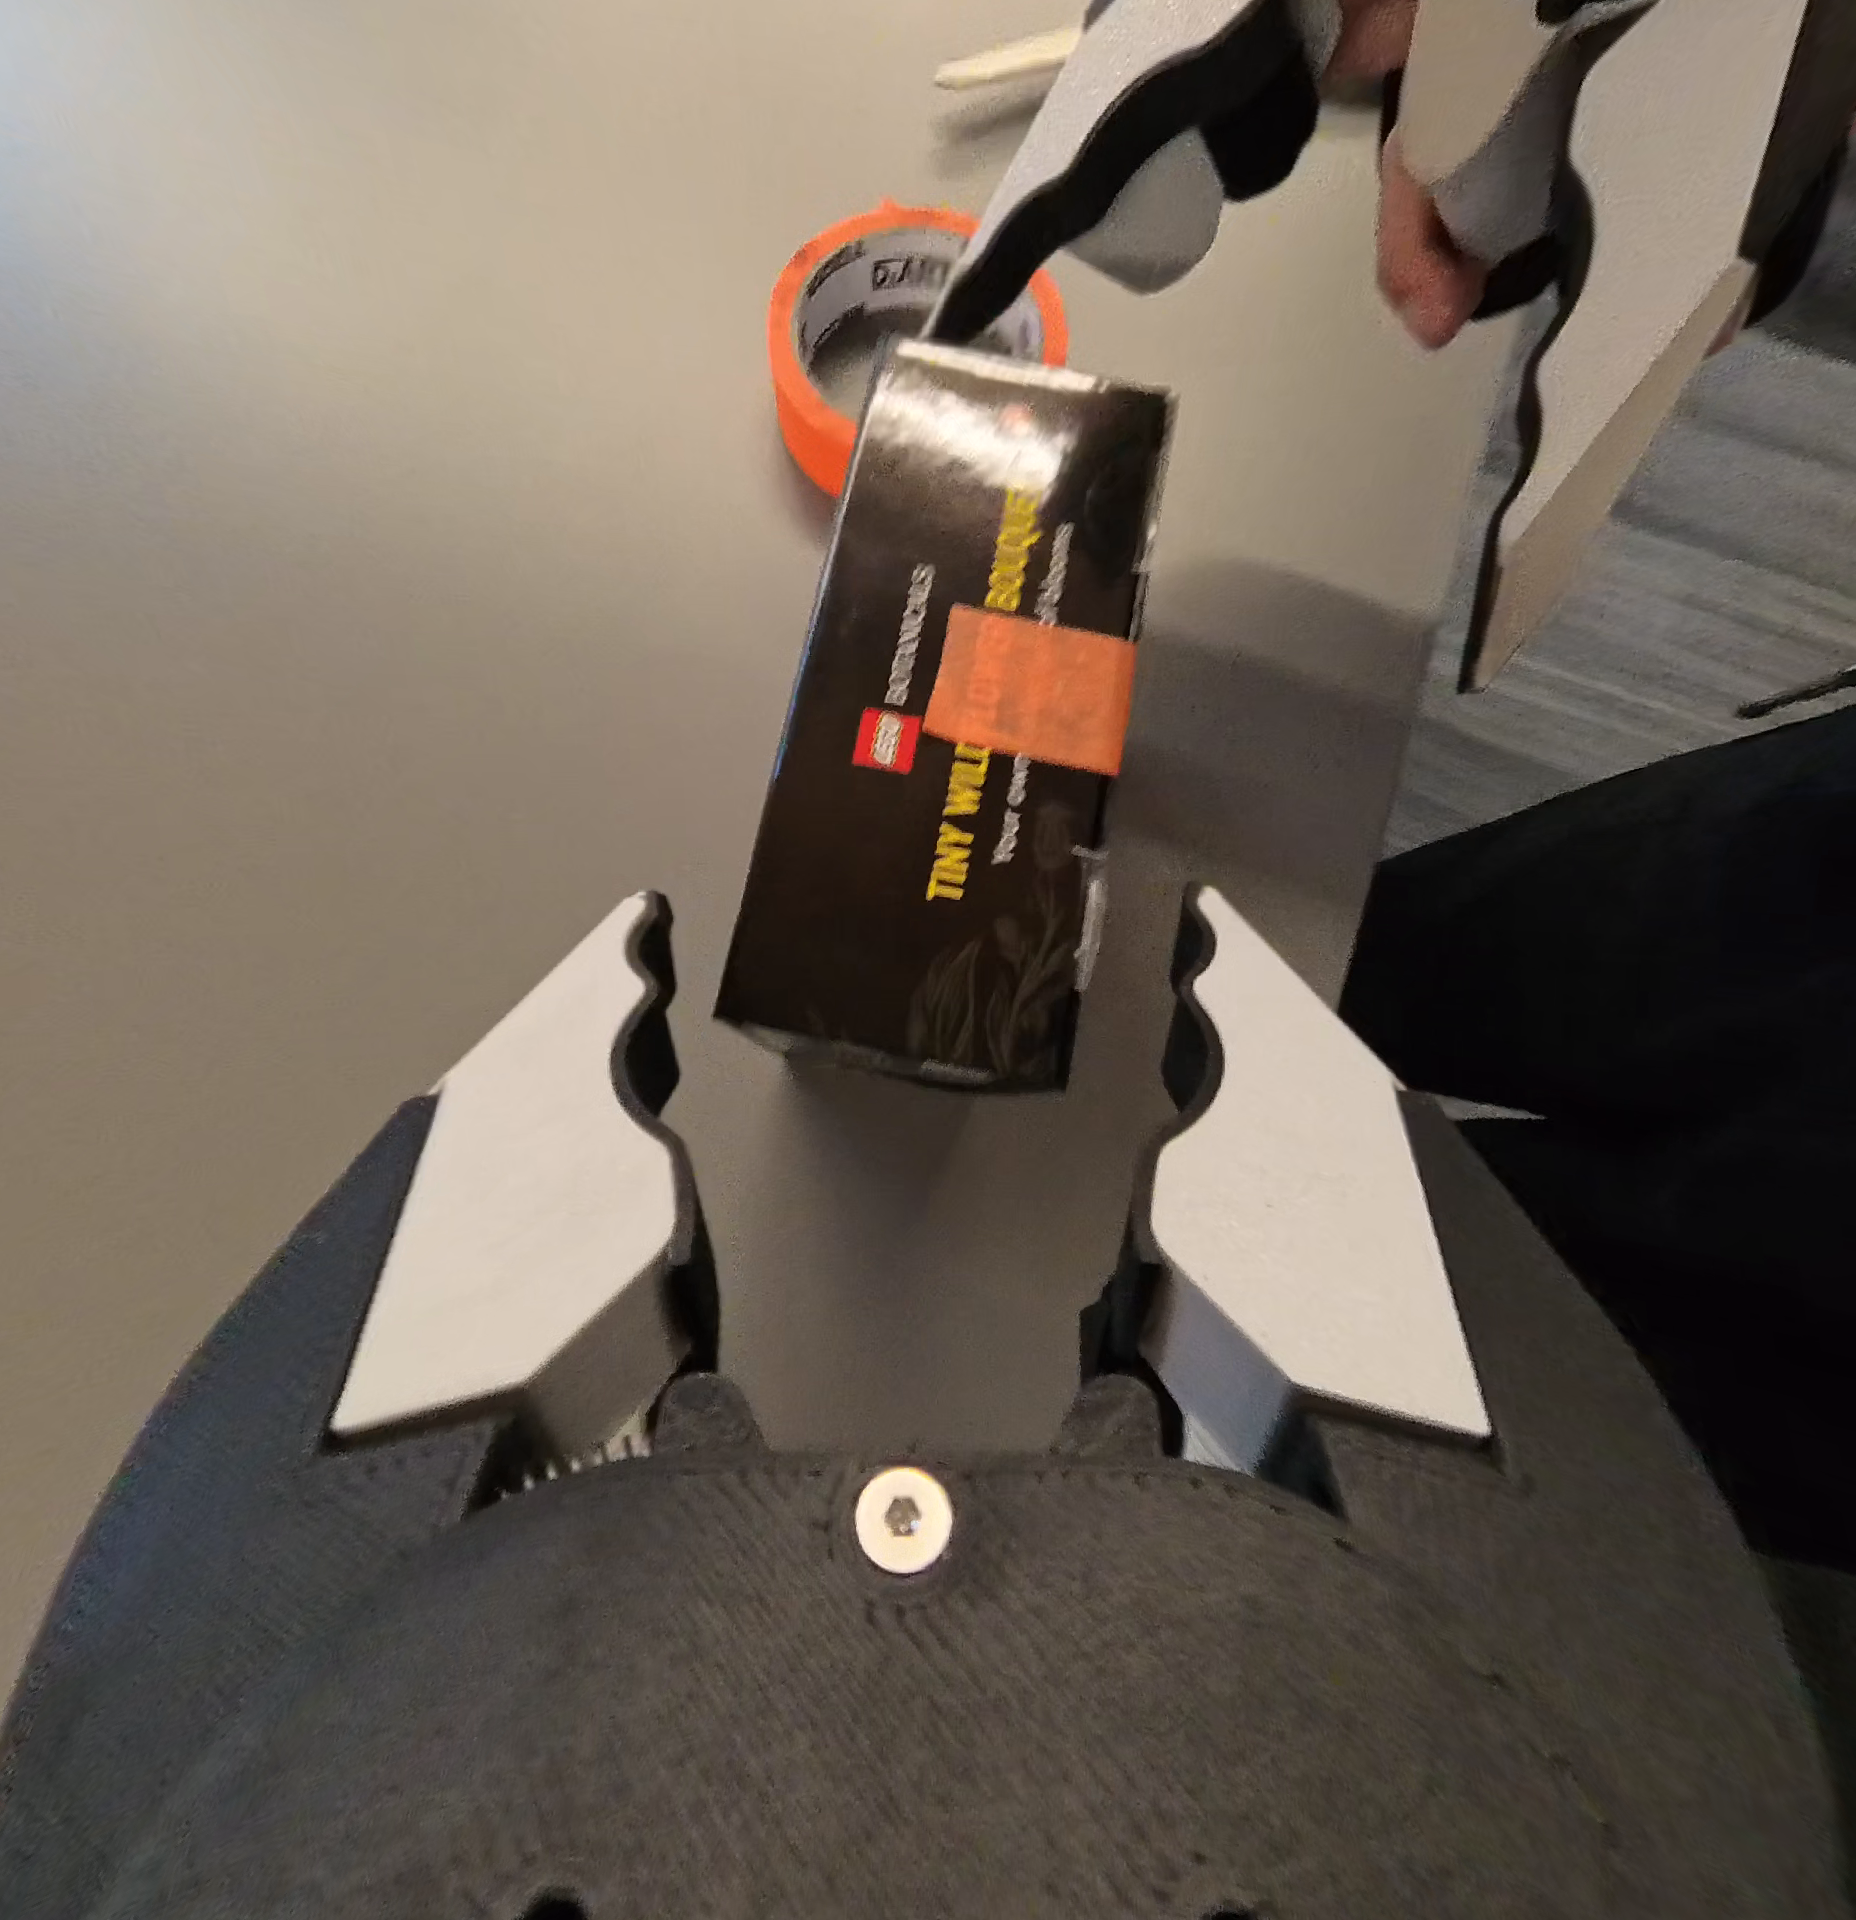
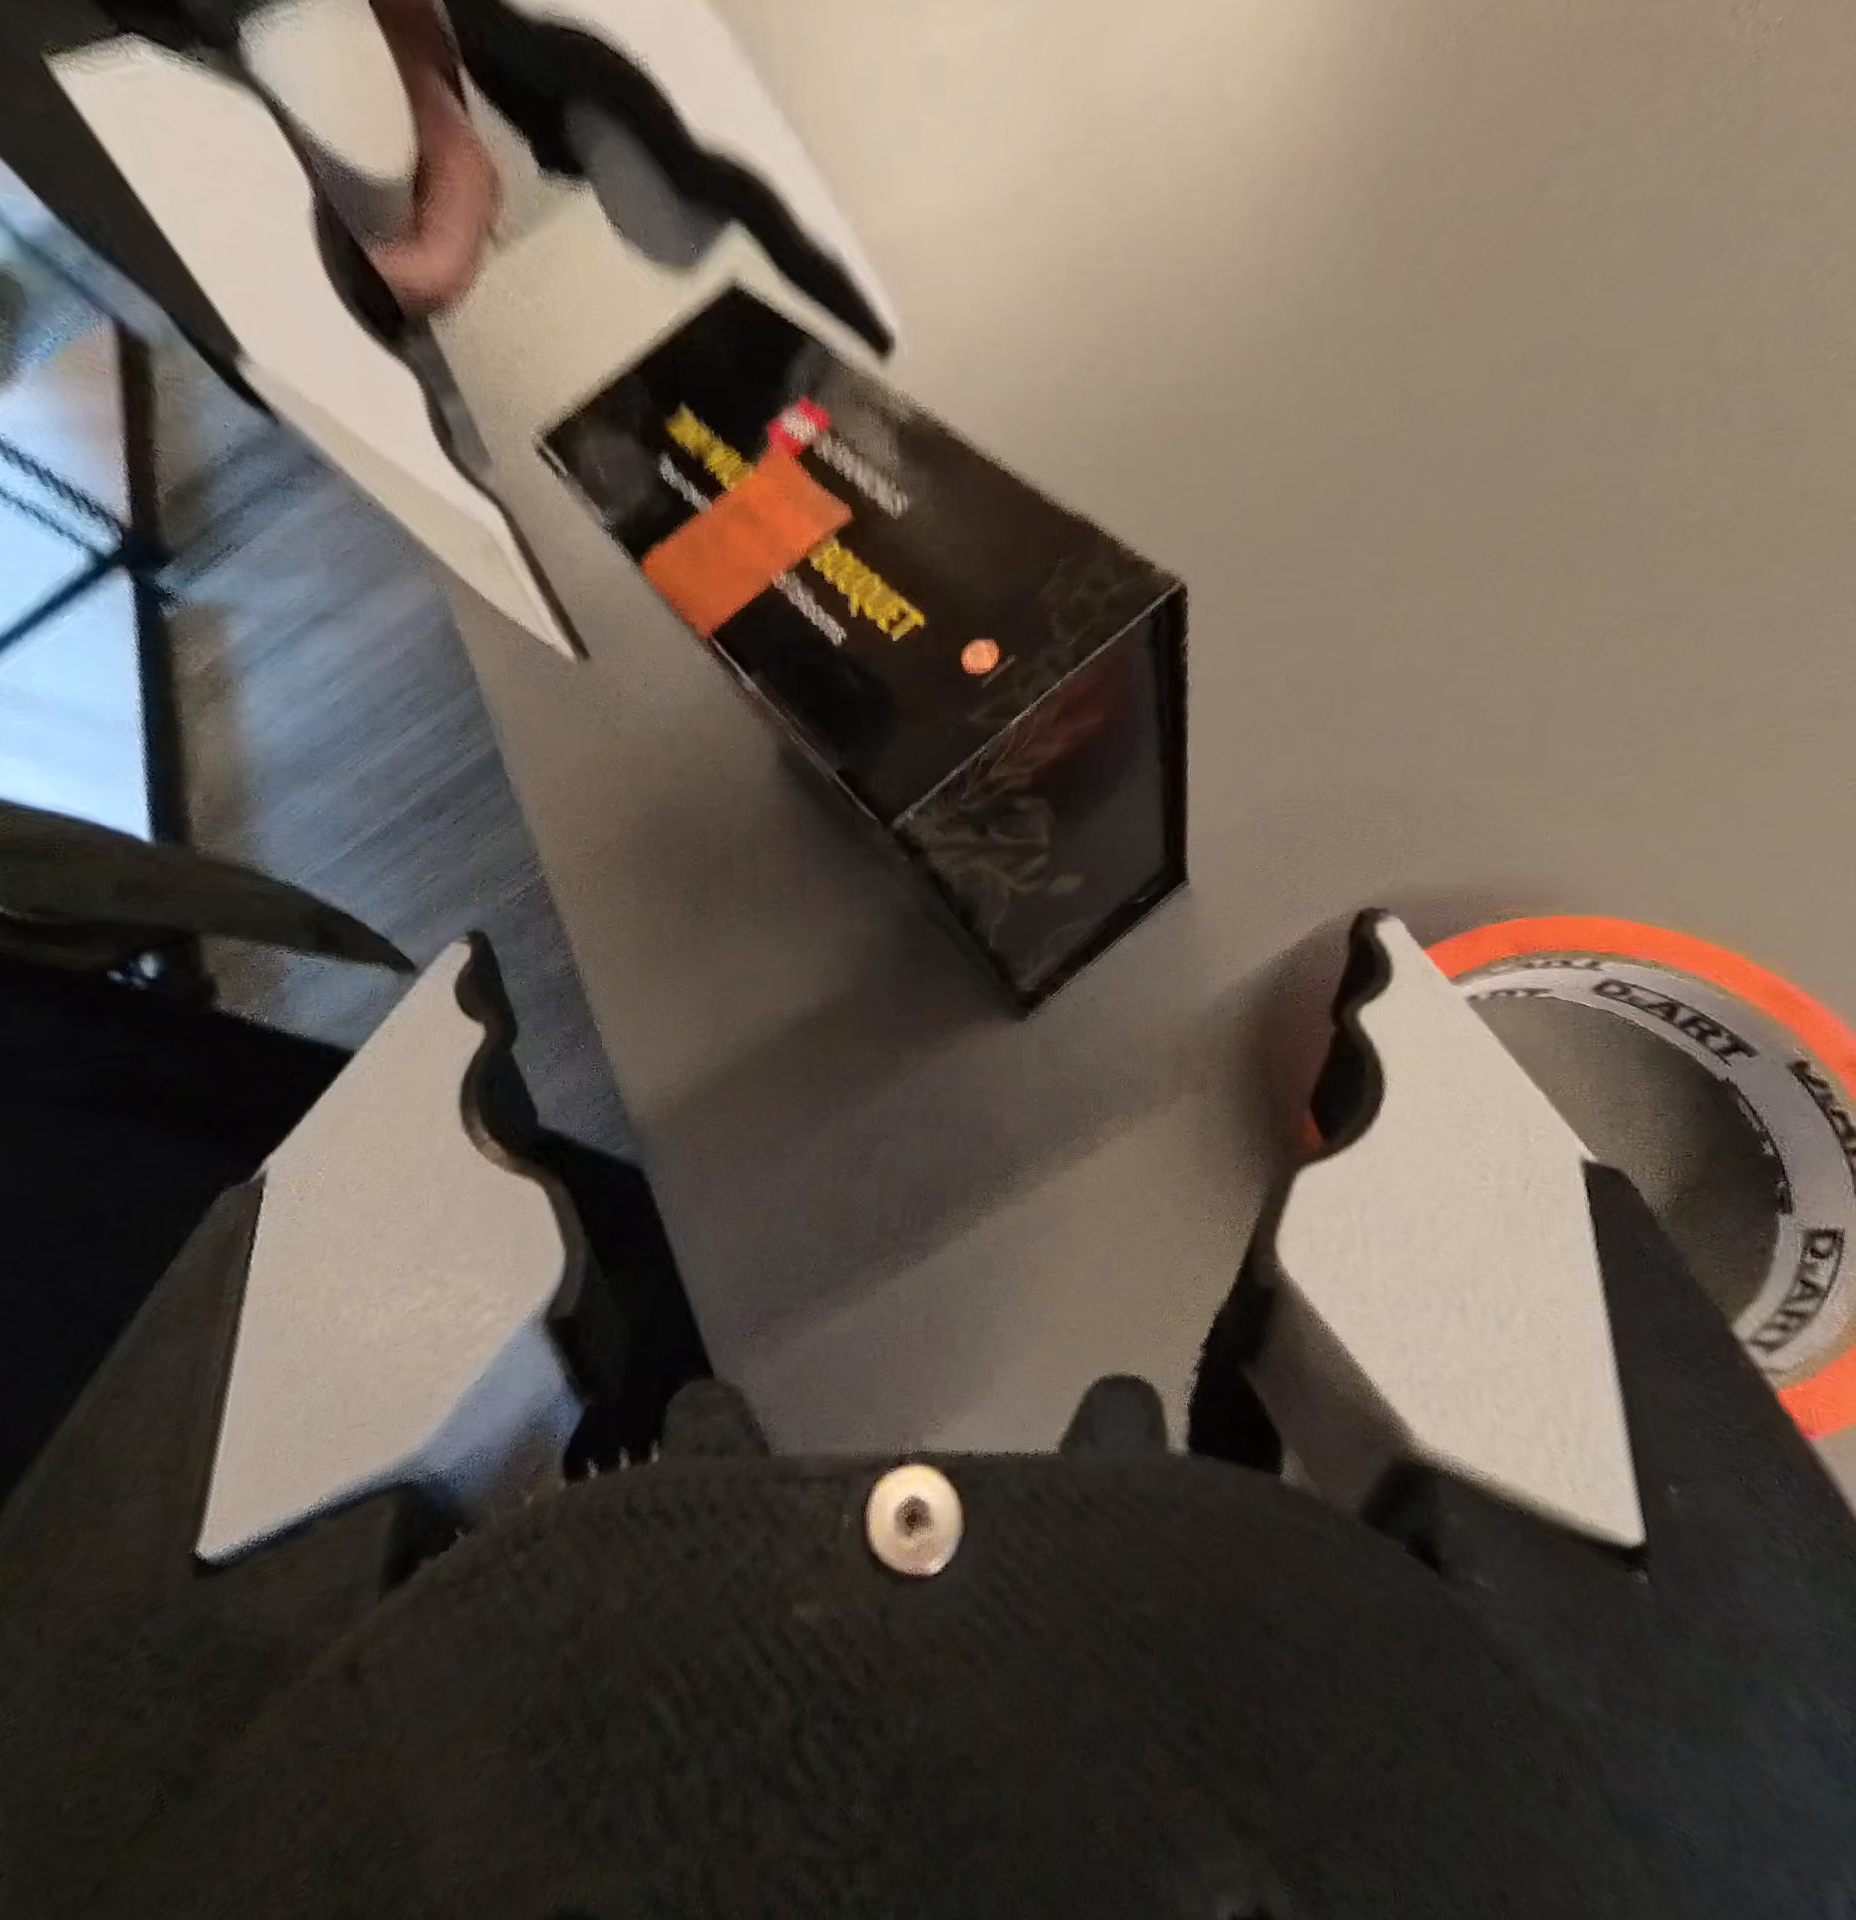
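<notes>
jaws apart at black box (image 1: 945, 727); orange tape roll (image 1: 882, 301) behind

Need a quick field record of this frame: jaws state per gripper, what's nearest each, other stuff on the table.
left gripper: jaws open, holding nothing; black box just ahead of its tips
right gripper: jaws open, holding nothing; far end of the box just ahead, orange tape roll beside one finger
black box: lies on grey table, between the two grippers
orange tape strip: stuck across the box's top face and over one edge
pale object: far side of the table, too blurred to identify
contact: cannot tell if either gripper touches the box
</notes>
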